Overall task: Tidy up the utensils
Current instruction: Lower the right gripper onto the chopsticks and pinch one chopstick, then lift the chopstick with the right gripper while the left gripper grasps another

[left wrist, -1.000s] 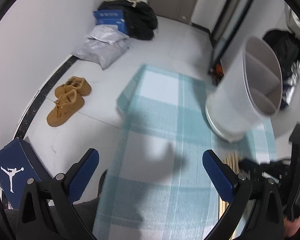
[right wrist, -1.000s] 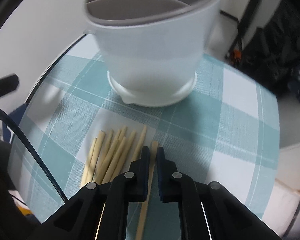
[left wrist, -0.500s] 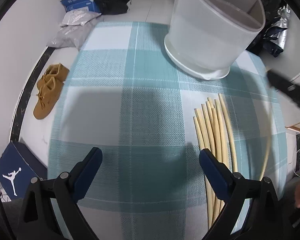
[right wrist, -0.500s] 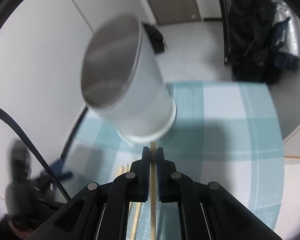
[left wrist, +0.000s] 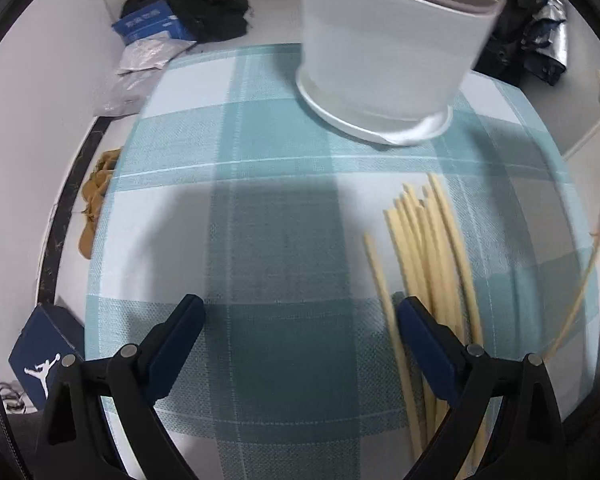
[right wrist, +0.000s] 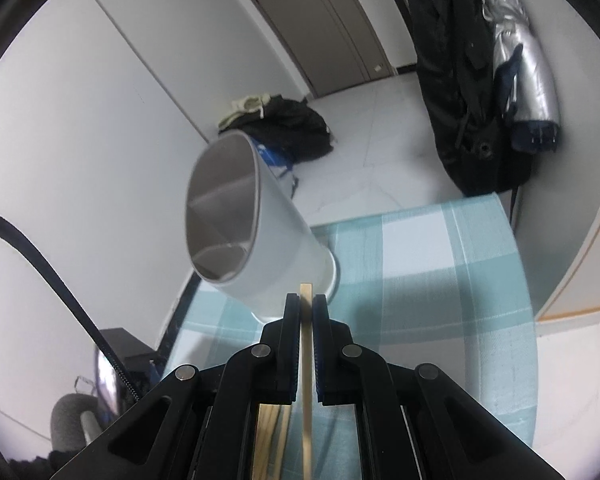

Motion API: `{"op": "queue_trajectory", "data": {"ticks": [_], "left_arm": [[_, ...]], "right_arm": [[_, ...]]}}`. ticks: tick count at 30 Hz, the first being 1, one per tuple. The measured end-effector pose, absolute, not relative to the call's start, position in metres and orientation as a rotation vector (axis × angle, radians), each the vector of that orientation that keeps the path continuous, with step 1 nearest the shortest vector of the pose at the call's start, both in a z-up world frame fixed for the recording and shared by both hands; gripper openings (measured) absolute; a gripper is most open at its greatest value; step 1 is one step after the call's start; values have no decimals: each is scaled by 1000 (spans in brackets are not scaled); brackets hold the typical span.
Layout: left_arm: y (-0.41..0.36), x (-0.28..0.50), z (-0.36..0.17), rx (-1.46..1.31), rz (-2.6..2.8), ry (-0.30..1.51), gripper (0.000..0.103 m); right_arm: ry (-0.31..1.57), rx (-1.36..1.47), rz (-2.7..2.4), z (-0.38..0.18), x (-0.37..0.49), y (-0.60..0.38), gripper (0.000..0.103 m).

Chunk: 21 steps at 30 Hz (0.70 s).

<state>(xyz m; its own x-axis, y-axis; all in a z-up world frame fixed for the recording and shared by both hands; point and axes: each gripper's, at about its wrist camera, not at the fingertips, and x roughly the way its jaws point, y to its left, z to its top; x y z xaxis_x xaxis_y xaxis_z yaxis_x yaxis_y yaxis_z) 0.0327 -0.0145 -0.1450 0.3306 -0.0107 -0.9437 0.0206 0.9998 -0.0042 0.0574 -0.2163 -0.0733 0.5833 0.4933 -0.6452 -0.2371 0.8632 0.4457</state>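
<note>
One pale wooden chopstick (right wrist: 306,360) sits clamped in the right gripper (right wrist: 306,308); about eight more chopsticks (left wrist: 428,264) lie bunched beside one white holder (left wrist: 388,40). The left gripper (left wrist: 300,316) gapes empty.

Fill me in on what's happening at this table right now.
A person is sorting chopsticks with a claw in each hand. The right claw is shut on one chopstick, lifted clear of the checked tablecloth and aimed toward the white divided holder. The left claw hangs open over the cloth with nothing between its jaws, beside the bundle of chopsticks lying in front of the holder. No chopstick shows in the parts of the holder in view.
</note>
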Motion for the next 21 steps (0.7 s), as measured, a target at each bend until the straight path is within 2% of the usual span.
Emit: {"op": "queue_trajectory", "data": {"ticks": [3,6,8,9,11,14,21], "left_arm": [[-13,32,-144,-6,2,1221,89],[-22,36,-140,-2,-15,1213,63],[-32,40,-138,19,-40,1216,41],[-37,40,-138,32,-41,1213,38],[-41,39,-138,17,-39,1210,21],[-38,43,-138,-42,-34,1219,4],[-30,51,-135,-125,7,1213,1]], "right_arm": [[828,339,437,-72,60,-220,5],[818,359,441,-68,60,-226,5],[809,368,449,-65,59,-228,5],[802,367,449,-64,59,-228,5],[791,365,449,-62,57,-228,5],[785,354,441,-62,55,-229,5],[771,338,425,-60,51,-228,5]]}}
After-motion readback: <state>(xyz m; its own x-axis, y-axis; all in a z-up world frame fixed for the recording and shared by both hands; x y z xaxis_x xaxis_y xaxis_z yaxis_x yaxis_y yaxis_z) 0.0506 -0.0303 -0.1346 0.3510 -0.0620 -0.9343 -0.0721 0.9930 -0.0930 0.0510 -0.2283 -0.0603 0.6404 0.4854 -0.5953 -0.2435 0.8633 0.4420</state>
